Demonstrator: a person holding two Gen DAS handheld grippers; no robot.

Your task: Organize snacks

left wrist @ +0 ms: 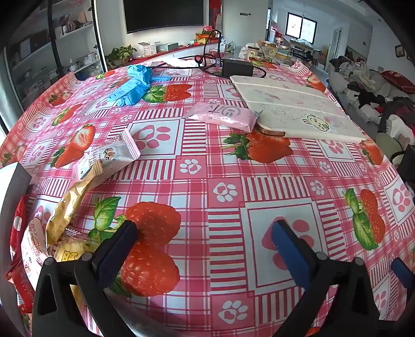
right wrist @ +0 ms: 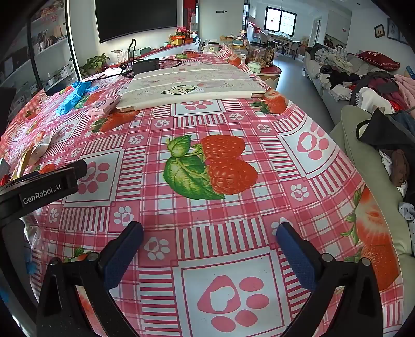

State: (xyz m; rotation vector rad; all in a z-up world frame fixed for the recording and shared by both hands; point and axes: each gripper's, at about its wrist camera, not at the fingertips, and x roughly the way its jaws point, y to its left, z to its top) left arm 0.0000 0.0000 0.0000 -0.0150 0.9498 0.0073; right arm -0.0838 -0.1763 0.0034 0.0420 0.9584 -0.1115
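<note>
Left wrist view: left tool (left wrist: 205, 230) hangs over bare tabletop (left wrist: 207, 181), jaws wide, nothing between them. Snack packets pile up at lower left of frame — gold bag (left wrist: 68, 207), white wafer pack (left wrist: 109, 158), red pack (left wrist: 18, 225); one pink pouch (left wrist: 223, 116) lies upper centre, touching the white board (left wrist: 298, 109). Right tool (right wrist: 210, 233) is also wide and empty, w/ no snack near it. Judgement: start w/ the pile's nearest pack, come in low across its short side — pinch the body, not the crimped edge.

Home living room: wall TV (left wrist: 163, 14), sofa (right wrist: 337, 85) piled with clothes, strawberry-print tablecloth (right wrist: 207, 181) on table
</note>
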